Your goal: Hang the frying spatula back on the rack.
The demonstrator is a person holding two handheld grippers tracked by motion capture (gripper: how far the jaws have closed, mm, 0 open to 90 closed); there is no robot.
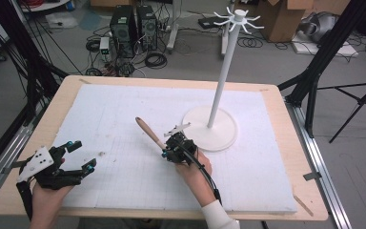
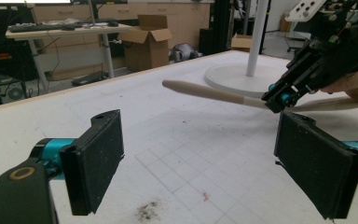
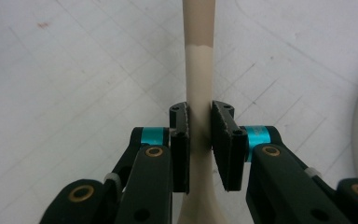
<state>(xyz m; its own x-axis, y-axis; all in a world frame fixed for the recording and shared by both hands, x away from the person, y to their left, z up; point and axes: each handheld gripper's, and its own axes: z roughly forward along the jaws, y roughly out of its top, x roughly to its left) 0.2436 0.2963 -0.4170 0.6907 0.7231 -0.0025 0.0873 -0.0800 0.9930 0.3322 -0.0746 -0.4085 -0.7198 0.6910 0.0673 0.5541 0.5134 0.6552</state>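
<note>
your right gripper (image 3: 199, 140) is clamped on the neck of the wooden-handled utensil (image 1: 148, 131), which sits over the white foam mat (image 1: 124, 181) beside the rack's round base (image 1: 224, 131). your left gripper (image 1: 80, 155) hangs released at the mat's left edge. no readable writing on anything here.

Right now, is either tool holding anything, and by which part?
The right tool clamps a wooden utensil on its pale neck, just below the darker handle. The left tool is open, holding nothing.
</note>
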